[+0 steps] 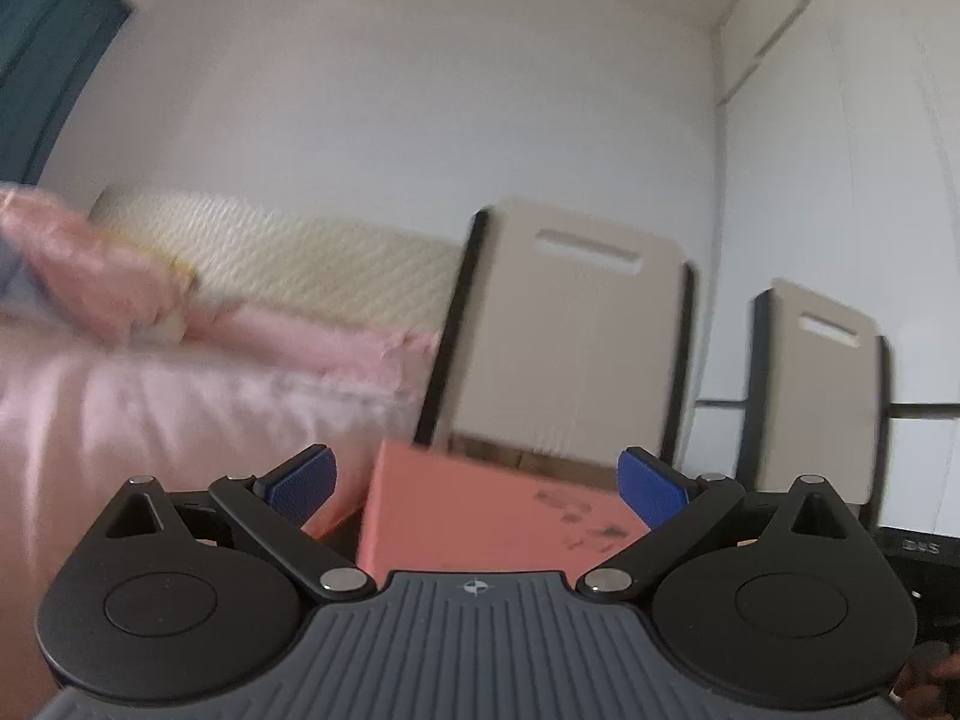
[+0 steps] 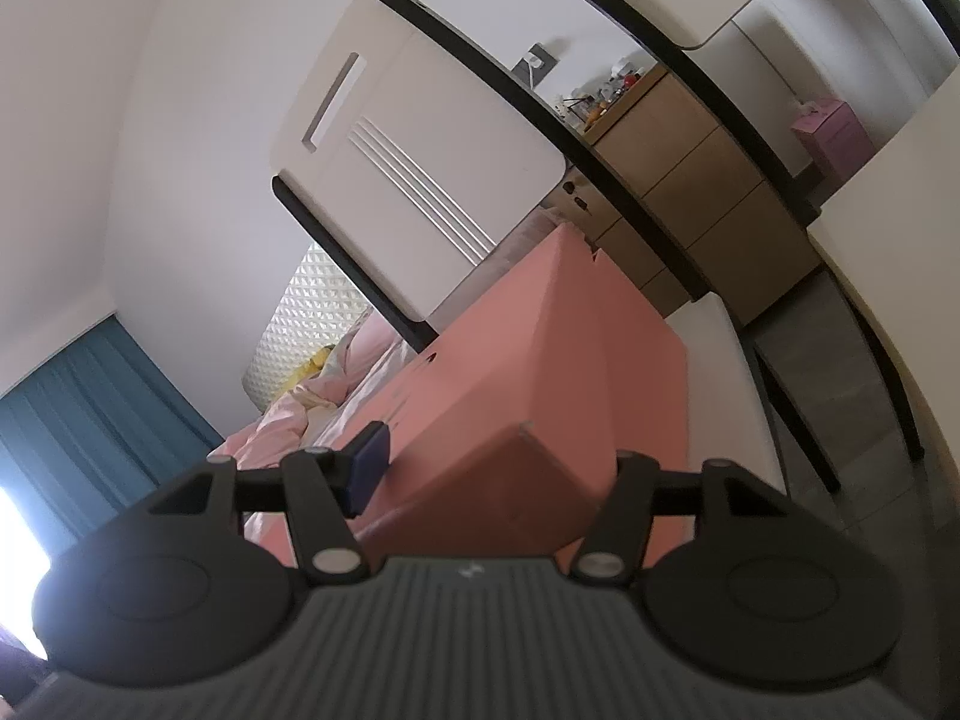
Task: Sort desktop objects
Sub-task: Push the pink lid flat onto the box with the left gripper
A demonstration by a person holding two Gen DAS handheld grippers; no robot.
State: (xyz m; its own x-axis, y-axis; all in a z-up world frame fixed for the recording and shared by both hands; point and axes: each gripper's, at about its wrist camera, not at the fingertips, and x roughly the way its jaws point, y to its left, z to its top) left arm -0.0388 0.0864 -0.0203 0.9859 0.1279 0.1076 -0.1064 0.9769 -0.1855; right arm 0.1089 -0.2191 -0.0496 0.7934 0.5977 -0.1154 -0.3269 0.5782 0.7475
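A salmon-pink cardboard box (image 2: 576, 330) fills the middle of the right wrist view, tilted with the camera. My right gripper (image 2: 489, 468) is shut on its near corner. The left blue pad (image 2: 367, 471) lies against the box, and the right pad is hidden behind it. In the left wrist view the same pink box (image 1: 480, 516) sits low between the spread fingers of my left gripper (image 1: 474, 480), which is open. Its left blue pad (image 1: 300, 483) stands clear of the box. The right blue pad (image 1: 651, 492) is at the box's edge.
Two beige chair backs with black frames (image 1: 570, 330) (image 1: 822, 384) stand ahead. A bed with pink bedding (image 1: 150, 396) and a cream quilted headboard (image 1: 300, 252) lies to the left. Wooden drawers (image 2: 678, 180), a white tabletop edge (image 2: 888, 192) and a blue curtain (image 2: 90, 408) also show.
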